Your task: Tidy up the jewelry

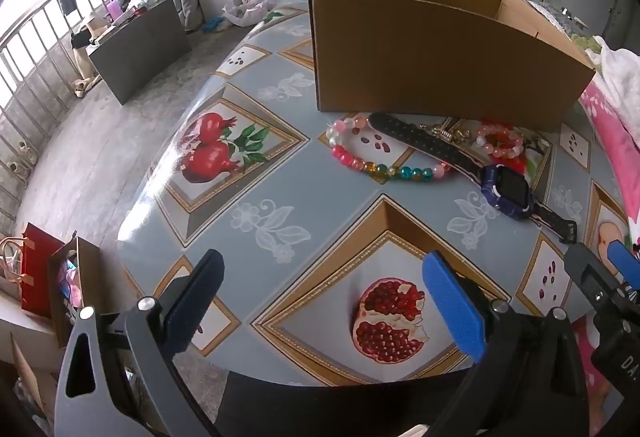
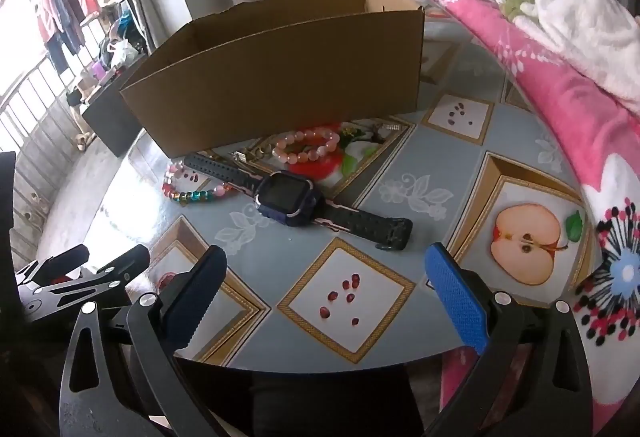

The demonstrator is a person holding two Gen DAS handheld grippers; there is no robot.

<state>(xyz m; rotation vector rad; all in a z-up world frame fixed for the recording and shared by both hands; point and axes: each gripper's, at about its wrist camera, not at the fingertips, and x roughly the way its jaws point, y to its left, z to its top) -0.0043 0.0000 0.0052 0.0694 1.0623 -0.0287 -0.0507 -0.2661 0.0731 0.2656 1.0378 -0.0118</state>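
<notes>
An open cardboard box (image 1: 432,57) stands at the back of the table; it also shows in the right wrist view (image 2: 280,77). In front of it lie a multicoloured bead bracelet (image 1: 384,167) (image 2: 196,193), a pink bead bracelet (image 1: 500,143) (image 2: 308,145), a small gold clasp piece (image 1: 446,133) and a dark blue smartwatch (image 1: 506,191) (image 2: 290,199) with a black strap. My left gripper (image 1: 324,269) is open and empty near the table's front edge. My right gripper (image 2: 326,265) is open and empty, a little short of the watch.
The table (image 1: 300,197) has a fruit-patterned cloth. A pink flowered blanket (image 2: 560,97) with a white cloth on it borders the right side. The floor to the left holds a dark cabinet (image 1: 136,49) and paper bags (image 1: 52,277).
</notes>
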